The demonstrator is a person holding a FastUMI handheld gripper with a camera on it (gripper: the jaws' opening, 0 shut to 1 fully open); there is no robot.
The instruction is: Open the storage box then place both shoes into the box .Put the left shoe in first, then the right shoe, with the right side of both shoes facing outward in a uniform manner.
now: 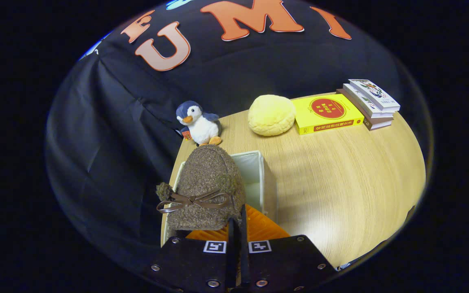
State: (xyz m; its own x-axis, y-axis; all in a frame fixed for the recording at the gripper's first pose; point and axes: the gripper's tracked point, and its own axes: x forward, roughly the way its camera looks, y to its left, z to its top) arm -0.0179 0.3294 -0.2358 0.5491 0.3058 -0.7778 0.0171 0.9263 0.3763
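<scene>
Hanging over the open storage box (259, 171) at the table's (340, 195) left edge, the gripper (237, 228) is clenched on the fuzzy brown shoe (206, 183). Honestly the grip looks thin, just the shoe's rear edge, so it could twist, catch the box wall and land facing wrong.

A small blue-and-white plush penguin with orange beak and feet (198, 122) sits at the edge of the pale wooden tabletop (340, 183). Near it, a round, pale-yellow plush cushion (271, 114). Just beside that lies a flat bright-yellow book with a red circle (326, 113), touching a short stack of white-covered books (371, 104).
</scene>
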